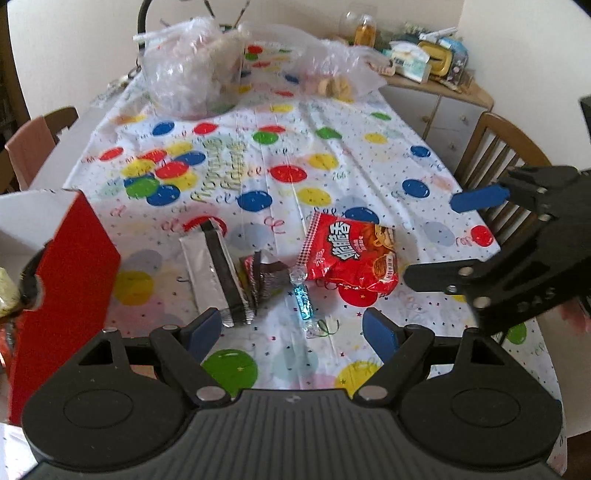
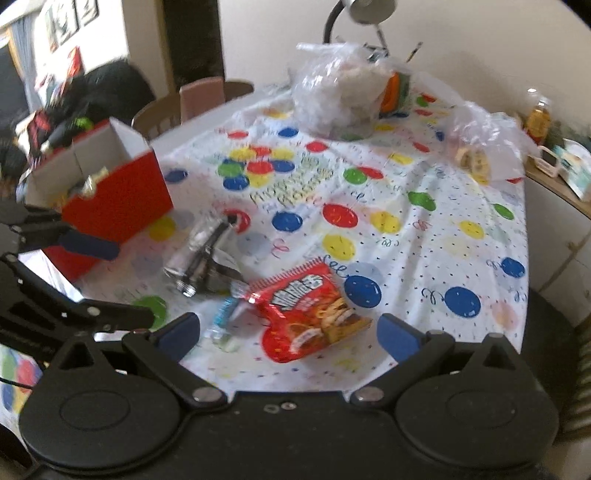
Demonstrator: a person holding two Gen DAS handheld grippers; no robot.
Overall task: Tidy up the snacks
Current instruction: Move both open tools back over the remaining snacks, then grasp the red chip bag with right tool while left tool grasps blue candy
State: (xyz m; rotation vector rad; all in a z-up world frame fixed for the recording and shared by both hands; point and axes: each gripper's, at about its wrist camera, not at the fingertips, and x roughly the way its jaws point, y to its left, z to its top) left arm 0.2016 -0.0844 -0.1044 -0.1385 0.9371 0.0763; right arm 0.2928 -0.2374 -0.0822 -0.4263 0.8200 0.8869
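On the balloon-print tablecloth (image 1: 332, 155) lie a red snack bag (image 1: 351, 254) (image 2: 314, 314), a long silver packet (image 1: 214, 273) (image 2: 199, 254), a small dark wrapper (image 1: 264, 277) and a blue wrapped candy (image 1: 303, 302) (image 2: 223, 319). A red cardboard box (image 1: 66, 288) (image 2: 114, 199) stands at the left, open on top, with some packets inside. My left gripper (image 1: 291, 332) hangs open above the candy and the silver packet, holding nothing. My right gripper (image 2: 291, 334) is open over the red bag, nothing between its fingers. Each gripper shows in the other's view, at the side.
Two clear plastic bags (image 1: 192, 66) (image 1: 332, 70) with food sit at the far end of the table. Wooden chairs (image 1: 495, 158) (image 1: 40, 140) stand on both sides. A cluttered sideboard (image 1: 436, 74) is at the back right, and a lamp (image 2: 365, 11) rises behind the bags.
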